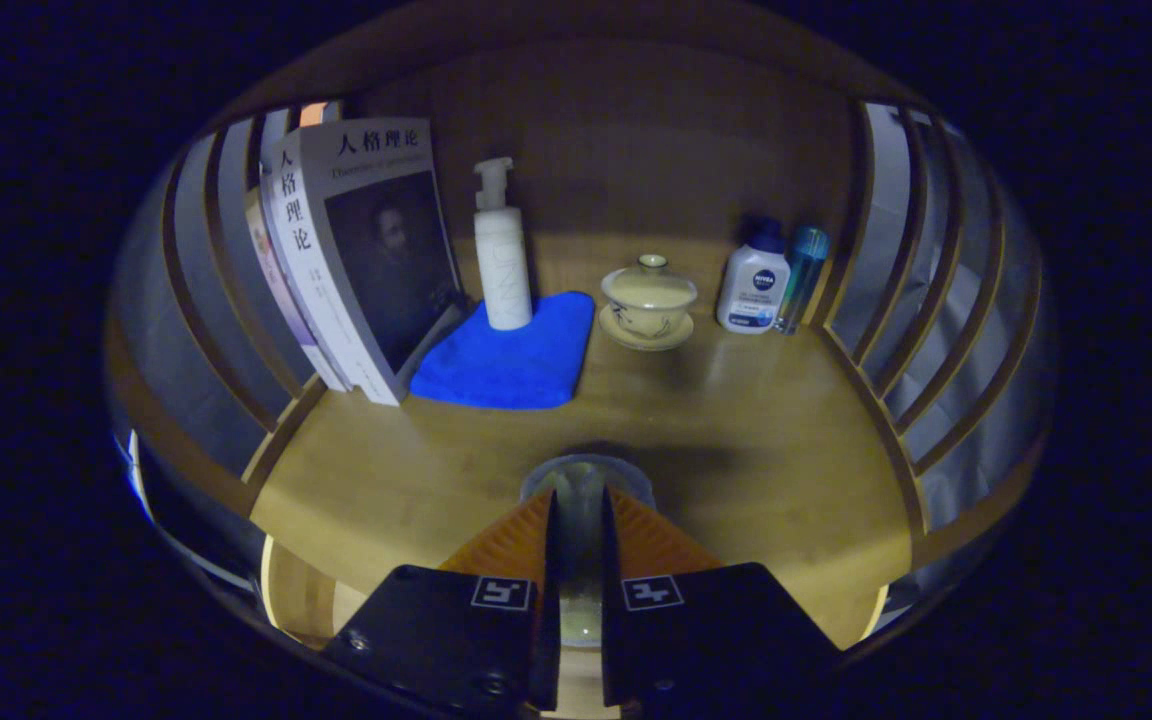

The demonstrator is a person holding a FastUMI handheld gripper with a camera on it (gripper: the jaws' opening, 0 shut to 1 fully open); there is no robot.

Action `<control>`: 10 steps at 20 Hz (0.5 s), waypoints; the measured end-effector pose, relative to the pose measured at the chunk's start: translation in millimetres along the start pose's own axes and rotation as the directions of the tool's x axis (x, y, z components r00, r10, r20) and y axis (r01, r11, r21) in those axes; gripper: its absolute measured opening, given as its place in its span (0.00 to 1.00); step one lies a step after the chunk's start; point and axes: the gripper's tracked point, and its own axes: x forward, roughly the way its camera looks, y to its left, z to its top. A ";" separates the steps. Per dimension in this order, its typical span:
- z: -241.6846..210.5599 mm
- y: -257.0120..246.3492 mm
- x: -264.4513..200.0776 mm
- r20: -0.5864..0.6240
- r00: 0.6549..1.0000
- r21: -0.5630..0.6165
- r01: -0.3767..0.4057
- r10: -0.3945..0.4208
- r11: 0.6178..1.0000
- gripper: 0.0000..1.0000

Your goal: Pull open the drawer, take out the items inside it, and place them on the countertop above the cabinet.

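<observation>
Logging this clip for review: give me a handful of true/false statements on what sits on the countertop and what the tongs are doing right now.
1. The white pump bottle stands on the blue cloth. True.
2. The lidded teacup lies tipped on its side. False: it sits upright on its saucer.
3. The tongs are nearly closed around a clear glass item held between the fingers. True.
4. The books lie flat in a stack. False: they stand leaning beside the cloth.
5. The white lotion bottle stands between the books and the pump bottle. False: it stands past the teacup, next to a blue-capped bottle.
</observation>
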 end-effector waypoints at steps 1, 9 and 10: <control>1.0 0.3 -1.1 0.012 1.000 0.000 -0.002 0.002 1.000 0.20; -4.1 9.7 -1.0 0.096 0.993 -0.038 -0.059 0.063 0.998 0.40; -6.6 12.4 -3.9 0.100 0.992 -0.053 -0.068 0.073 0.996 0.49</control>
